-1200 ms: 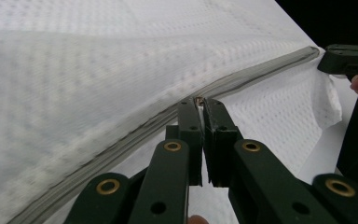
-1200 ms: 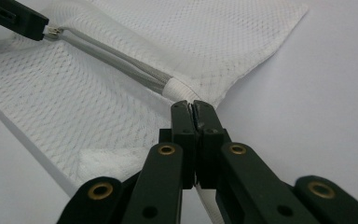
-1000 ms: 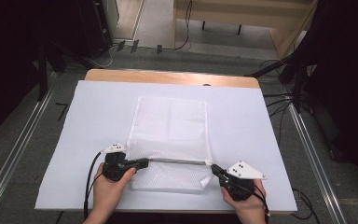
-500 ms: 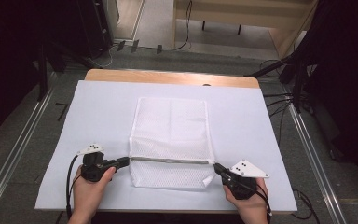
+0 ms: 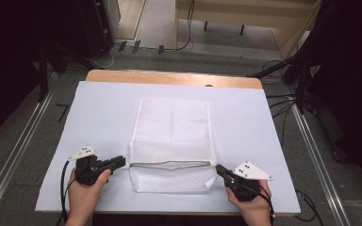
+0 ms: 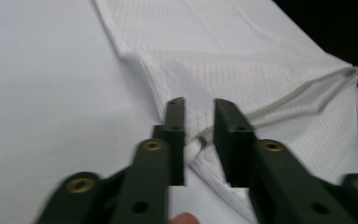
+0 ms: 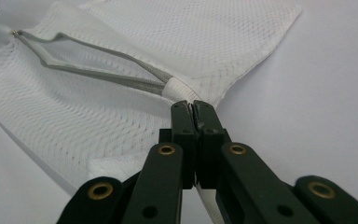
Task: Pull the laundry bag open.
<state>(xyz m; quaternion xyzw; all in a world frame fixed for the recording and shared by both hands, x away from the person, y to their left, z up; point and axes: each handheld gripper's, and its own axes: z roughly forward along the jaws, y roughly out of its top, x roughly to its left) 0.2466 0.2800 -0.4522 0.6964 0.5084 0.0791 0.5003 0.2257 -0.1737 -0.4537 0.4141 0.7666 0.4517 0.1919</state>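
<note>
Left tongs point(image 5: 118, 162) stand parted just beside the left end of the zipper point(image 5: 169, 165) on a white mesh laundry bag point(image 5: 172, 141) lying mid-desk point(image 5: 99, 108), while right tongs point(image 5: 220, 170) are clamped on the bag's right edge; the zipper runs straight between both tongs.

both tongs, the left tongs point(image 5: 119, 163) and the right tongs point(image 5: 219, 170), are black with dark green flat jaws, brass-coloured rivets, a white three-cornered plate on top and a black trailing cable; forearms bare.
</note>
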